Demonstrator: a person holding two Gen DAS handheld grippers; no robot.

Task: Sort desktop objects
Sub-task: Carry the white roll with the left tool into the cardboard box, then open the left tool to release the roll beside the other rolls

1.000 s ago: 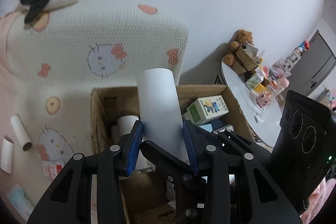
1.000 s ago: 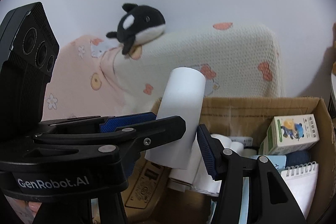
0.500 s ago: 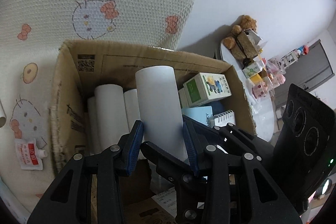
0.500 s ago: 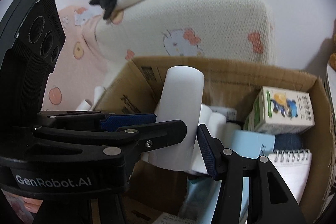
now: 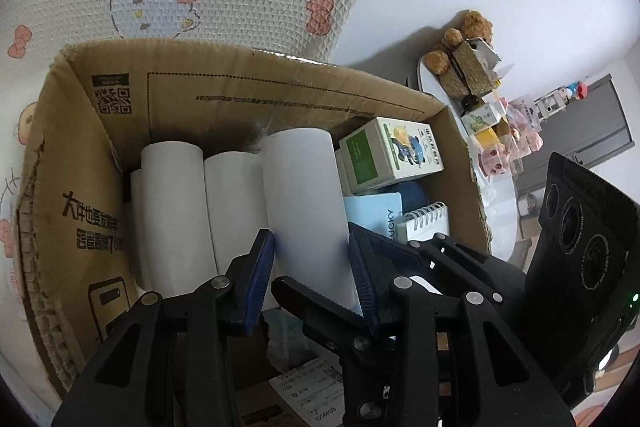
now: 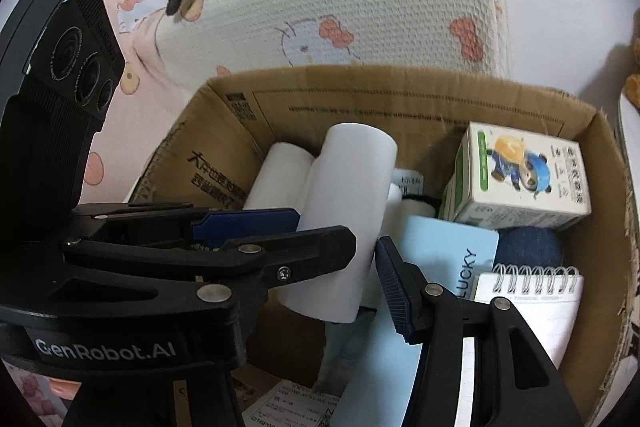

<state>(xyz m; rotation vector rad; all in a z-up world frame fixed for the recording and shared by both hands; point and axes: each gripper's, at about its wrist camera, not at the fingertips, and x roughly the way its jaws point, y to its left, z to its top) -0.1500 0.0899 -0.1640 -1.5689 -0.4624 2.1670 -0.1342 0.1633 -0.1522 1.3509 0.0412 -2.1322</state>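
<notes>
While both the left gripper [image 5: 312, 263] and right gripper [image 6: 340, 247] clamp one white paper cylinder [image 5: 304, 195] inside the open brown cardboard box [image 5: 64, 163], beside two like rolls, its release remains, sorting seemingly well advanced.

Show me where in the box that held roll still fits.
Cardboard box is crowded: white rolls fill the left, green carton, blue booklet and spiral notepad the right. The only gap lies beside those rolls, under the held roll, both grippers clamping it.
</notes>
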